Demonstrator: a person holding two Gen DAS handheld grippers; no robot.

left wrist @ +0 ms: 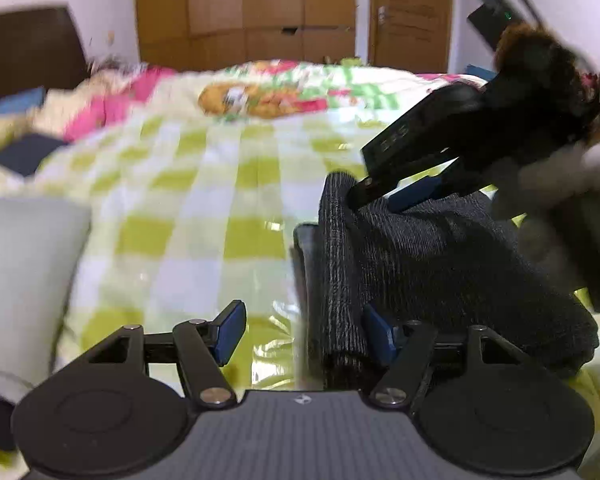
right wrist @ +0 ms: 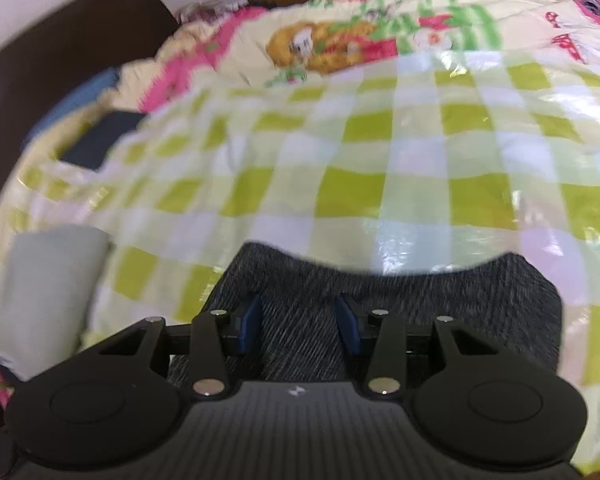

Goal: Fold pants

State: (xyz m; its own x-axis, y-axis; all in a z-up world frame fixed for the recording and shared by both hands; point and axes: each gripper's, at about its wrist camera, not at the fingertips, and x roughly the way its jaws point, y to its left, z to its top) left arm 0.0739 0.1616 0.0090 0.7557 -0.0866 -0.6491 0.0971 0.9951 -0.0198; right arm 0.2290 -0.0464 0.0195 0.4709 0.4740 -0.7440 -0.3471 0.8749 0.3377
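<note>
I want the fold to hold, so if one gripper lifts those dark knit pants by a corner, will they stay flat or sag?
Probably sag: the dark knit pants already drape in soft rolls under the right gripper. They look thick, so likely weighty for cloth. The glossy checked cover may let them slide when pushed.

Bedroom in a home. Bed [left wrist: 204, 208] with green-and-white checked cover; cartoon-print quilt [left wrist: 260, 98] in pink, green and orange heaped at the far side; dark wooden headboard [left wrist: 28, 52] on the left; wooden wardrobe [left wrist: 244, 12] and wooden door [left wrist: 410, 16] along the white back wall; pale pillow [left wrist: 24, 280].
</note>
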